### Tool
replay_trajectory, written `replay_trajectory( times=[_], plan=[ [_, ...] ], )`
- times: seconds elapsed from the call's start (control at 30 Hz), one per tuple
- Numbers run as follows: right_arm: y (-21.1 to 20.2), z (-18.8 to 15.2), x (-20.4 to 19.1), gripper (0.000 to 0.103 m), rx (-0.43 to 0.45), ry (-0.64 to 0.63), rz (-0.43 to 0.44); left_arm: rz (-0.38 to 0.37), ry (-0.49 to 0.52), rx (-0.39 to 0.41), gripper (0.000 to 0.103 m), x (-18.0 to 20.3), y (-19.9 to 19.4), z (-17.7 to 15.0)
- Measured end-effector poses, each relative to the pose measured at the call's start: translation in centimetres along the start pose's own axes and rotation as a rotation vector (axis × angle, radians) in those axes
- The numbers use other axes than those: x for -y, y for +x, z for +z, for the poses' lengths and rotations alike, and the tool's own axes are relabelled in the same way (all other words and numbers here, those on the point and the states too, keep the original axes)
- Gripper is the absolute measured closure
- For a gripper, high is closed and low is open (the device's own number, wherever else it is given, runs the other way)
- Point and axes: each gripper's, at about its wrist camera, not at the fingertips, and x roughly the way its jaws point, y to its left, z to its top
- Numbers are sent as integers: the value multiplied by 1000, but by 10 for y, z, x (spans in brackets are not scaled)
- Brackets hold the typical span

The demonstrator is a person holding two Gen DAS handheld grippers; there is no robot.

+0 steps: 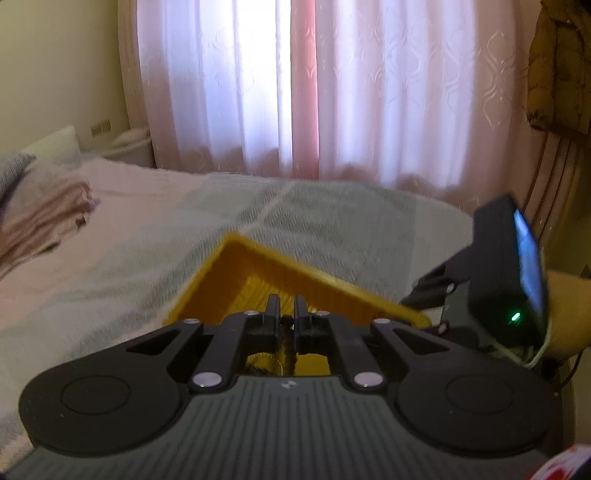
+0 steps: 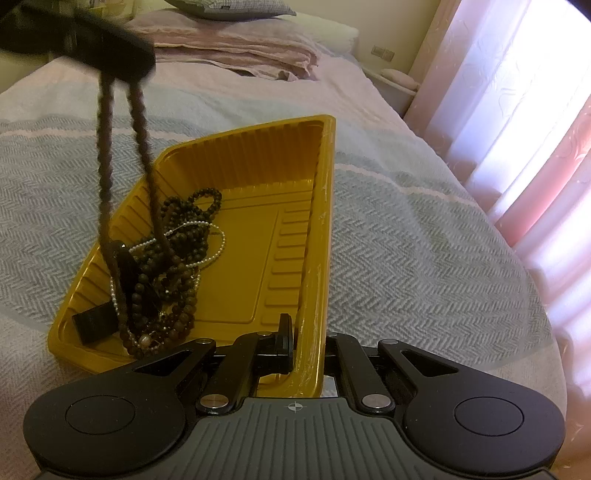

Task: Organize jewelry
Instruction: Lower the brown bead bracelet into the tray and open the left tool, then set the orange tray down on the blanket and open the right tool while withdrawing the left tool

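Note:
A yellow plastic tray (image 2: pixel 258 236) lies on the bed; it also shows in the left wrist view (image 1: pixel 236 266). A heap of dark bead necklaces (image 2: pixel 173 266) and a thin pearl string (image 2: pixel 207 240) lie in its left half. My left gripper (image 1: pixel 286 317) is shut on a dark bead necklace (image 1: pixel 286 332); from the right wrist view that gripper (image 2: pixel 110 59) sits at the upper left, with the necklace's two strands (image 2: pixel 144 125) hanging down into the tray. My right gripper (image 2: pixel 304 339) is shut on the tray's near right wall (image 2: pixel 314 325).
The bed has a grey herringbone blanket (image 2: pixel 406 258). Folded pink bedding (image 2: pixel 240 48) and a pillow (image 2: pixel 229 9) lie at its head. Pink and white curtains (image 1: pixel 314 85) hang behind the bed. A small black block (image 2: pixel 92 325) sits in the tray's near left corner.

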Motion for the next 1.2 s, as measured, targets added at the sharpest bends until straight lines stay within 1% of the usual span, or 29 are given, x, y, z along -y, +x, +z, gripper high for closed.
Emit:
replay_trajectory(
  times=[0.13, 0.43, 0.77, 1.07, 1.13, 1.17, 1.2],
  plan=[
    [0, 0, 0, 99, -1, 0, 1, 0, -6, -18, 97, -4, 9, -7],
    [1, 0, 1, 99, -2, 2, 1, -1, -15, -5, 97, -5, 13, 1],
    [1, 0, 1, 99, -2, 1, 1, -1, -17, -20, 97, -5, 21, -1],
    [1, 0, 1, 99, -2, 1, 1, -3, -28, -17, 97, -7, 24, -1],
    [1, 0, 1, 99, -2, 1, 1, -2, -36, -19, 89, -9, 25, -1],
    [1, 0, 1, 99, -2, 0, 1, 2, -38, -19, 81, -9, 25, 0],
    [1, 0, 1, 99, -2, 1, 2, 4, -38, -17, 81, -9, 24, -1]
  ],
)
